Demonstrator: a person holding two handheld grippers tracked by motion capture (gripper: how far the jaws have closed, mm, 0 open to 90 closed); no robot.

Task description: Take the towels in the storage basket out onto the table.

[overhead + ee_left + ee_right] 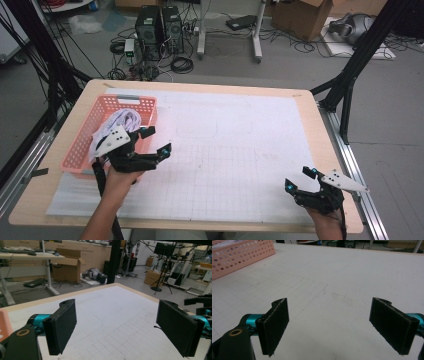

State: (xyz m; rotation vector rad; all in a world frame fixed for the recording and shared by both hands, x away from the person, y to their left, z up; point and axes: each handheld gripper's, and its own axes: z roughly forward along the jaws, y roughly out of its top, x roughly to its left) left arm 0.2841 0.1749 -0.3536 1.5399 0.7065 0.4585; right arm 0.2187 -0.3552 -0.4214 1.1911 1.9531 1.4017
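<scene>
At the left side of the table [210, 86] stands a pink basket [82, 142] with holes in its walls. Inside it lies a white bundle [120, 122], which looks like cloth or cable; I cannot tell which. The basket sits on the left edge of a white gridded mat [235, 150] that covers most of the tabletop.

The left gripper [156, 141] is held just beside the near right corner of the basket, above its rim and the mat. Its two jaws stand wide apart and hold nothing. In the left gripper view, the left gripper [116, 327] looks across the bare mat toward the far corner of the table.

Well apart from it, near the front right corner of the table, is the right gripper [300, 179]. Its jaws are also spread wide with nothing between them. In the right gripper view, the right gripper [328, 327] points over the mat, with the basket [242, 255] far off at upper left.
</scene>
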